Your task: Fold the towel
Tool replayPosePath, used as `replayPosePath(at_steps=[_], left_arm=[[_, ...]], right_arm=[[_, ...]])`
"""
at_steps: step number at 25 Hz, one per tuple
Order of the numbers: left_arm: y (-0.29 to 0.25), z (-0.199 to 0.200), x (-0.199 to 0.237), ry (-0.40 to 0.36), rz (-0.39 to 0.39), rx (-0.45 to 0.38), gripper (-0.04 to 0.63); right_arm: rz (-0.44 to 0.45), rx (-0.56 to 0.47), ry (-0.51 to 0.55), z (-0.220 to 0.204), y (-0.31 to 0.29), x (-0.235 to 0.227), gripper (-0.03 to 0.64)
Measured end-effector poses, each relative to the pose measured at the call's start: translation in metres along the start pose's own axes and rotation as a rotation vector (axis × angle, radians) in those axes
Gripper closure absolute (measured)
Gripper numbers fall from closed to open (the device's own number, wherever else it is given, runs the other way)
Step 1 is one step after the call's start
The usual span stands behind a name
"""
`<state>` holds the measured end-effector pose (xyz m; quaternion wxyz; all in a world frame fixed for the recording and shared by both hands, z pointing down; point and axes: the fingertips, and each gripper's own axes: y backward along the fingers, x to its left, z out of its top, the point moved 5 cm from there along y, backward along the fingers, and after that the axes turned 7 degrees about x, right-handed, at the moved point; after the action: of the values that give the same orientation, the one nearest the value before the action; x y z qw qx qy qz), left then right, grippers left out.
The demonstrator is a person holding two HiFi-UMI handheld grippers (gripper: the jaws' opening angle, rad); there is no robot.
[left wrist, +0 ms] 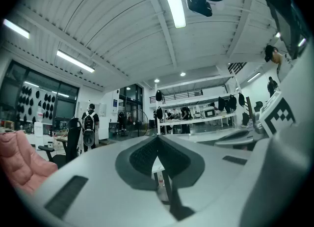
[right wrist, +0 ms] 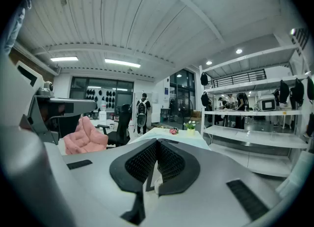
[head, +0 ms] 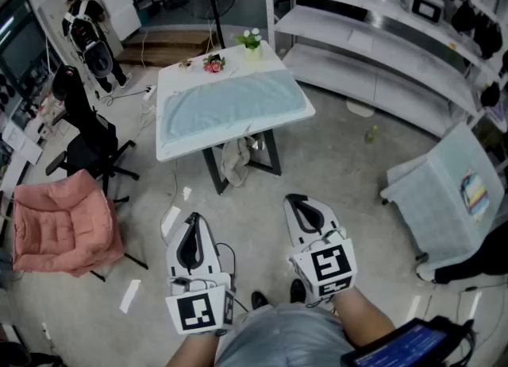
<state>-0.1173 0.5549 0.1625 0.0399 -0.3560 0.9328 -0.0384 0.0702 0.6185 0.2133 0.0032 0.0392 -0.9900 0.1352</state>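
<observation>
Pale concrete floor [head: 333,159] is stretching across a big, bright workshop, and the person holding the tools is standing on it some way back from the worktop.

The left tongs [head: 194,219] are pressed together with nothing between them, pointing out across the room. The right tongs [head: 298,201] are pressed together too and are also carrying nothing. Both are hovering side by side over bare floor, close to the person's body.

Ahead of them, well apart from both, the light blue towel [head: 230,103] is lying spread flat, covering most of the white worktop [head: 178,149] and leaving a bare strip along the near edge. Just beyond the towel, at the far edge, a pink flower [head: 213,63] is lying and a small pot of white flowers [head: 252,40] is standing. Underneath, a pale cloth [head: 236,163] is bunching up beside the dark legs.

Off to the left of the tongs a pink padded chair [head: 59,226] is sitting on the floor, with a black office chair [head: 87,147] behind it. Farther back a person wearing a backpack [head: 87,32] is standing. To the right, long white shelves [head: 381,48] are running along the wall, and a chair under a grey cover [head: 444,198] is standing nearer the tongs.
</observation>
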Motion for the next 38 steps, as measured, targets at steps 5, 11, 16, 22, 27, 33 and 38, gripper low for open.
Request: replayPosePath(at_steps=[5, 11, 16, 22, 27, 33, 38], left_arm=[[-0.003, 0.004, -0.004, -0.010, 0.007, -0.007, 0.591], [-0.006, -0.003, -0.021, 0.004, 0.004, 0.016, 0.591], [-0.011, 0.000, -0.038, -0.008, 0.050, 0.019, 0.591], [-0.019, -0.022, -0.036, 0.011, 0.097, 0.074, 0.591], [-0.053, -0.030, -0.016, 0.016, 0.127, 0.087, 0.591], [-0.117, -0.037, 0.034, 0.025, 0.135, 0.100, 0.591], [-0.172, -0.036, 0.078, 0.030, 0.103, 0.113, 0.591]], right_arm=[[0.007, 0.004, 0.016, -0.004, 0.001, -0.004, 0.601], [0.005, 0.008, -0.031, -0.008, 0.007, -0.021, 0.598], [0.052, 0.018, -0.004, -0.014, 0.001, -0.040, 0.592], [0.116, 0.042, 0.014, -0.025, -0.024, -0.042, 0.594], [0.153, 0.066, 0.020, -0.028, -0.068, -0.042, 0.594], [0.148, 0.090, 0.005, -0.019, -0.141, -0.047, 0.594], [0.129, 0.110, -0.016, -0.001, -0.203, -0.046, 0.594]])
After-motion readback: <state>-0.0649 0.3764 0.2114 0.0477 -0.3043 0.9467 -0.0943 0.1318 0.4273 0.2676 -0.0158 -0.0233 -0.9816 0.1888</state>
